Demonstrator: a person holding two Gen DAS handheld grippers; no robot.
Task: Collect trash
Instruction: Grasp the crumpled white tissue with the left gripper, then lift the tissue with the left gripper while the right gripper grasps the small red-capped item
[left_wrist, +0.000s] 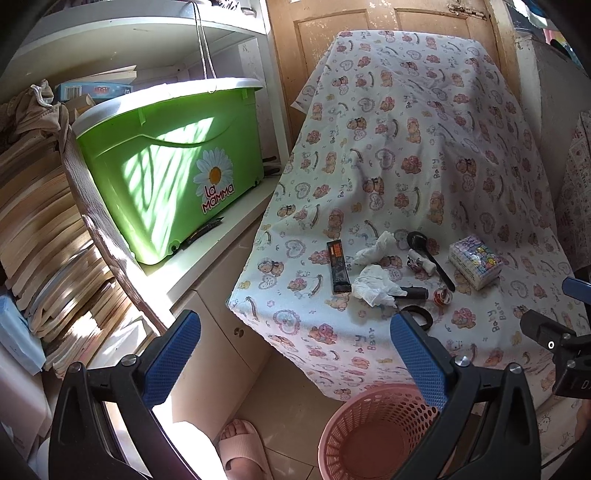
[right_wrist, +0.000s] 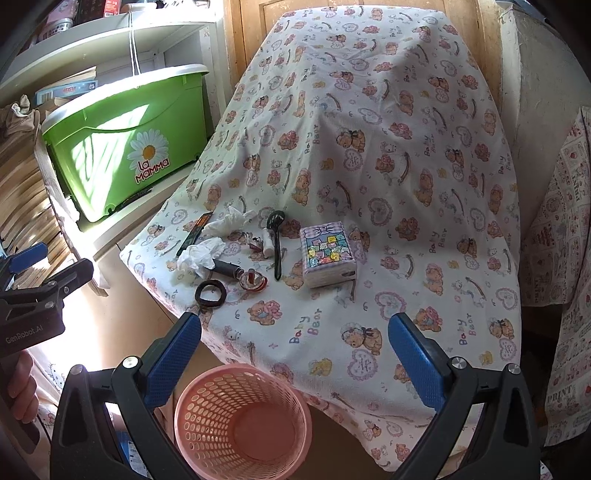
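- Start of collection, by the look of it: pink basket (right_wrist: 242, 417) empty on the floor, just below the counter (right_wrist: 424, 258) edge.
- Left hand-held gripper (left_wrist: 295, 354) spread wide, gripping nothing; right hand-held gripper (right_wrist: 294, 354) likewise, both held short of the clutter.
- Two crumpled tissues (right_wrist: 201, 254) beside a dark wrapper (left_wrist: 339, 266), near the counter's left front corner.
- Next, likely: reach forward, close on a tissue, drop it in the basket; spoon (right_wrist: 276, 243) and tissue pack (right_wrist: 327, 254) to be spared.

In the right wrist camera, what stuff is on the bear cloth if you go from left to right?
Black sachet → crumpled tissue → red-and-clear small thing → black spoon → tissue pack.
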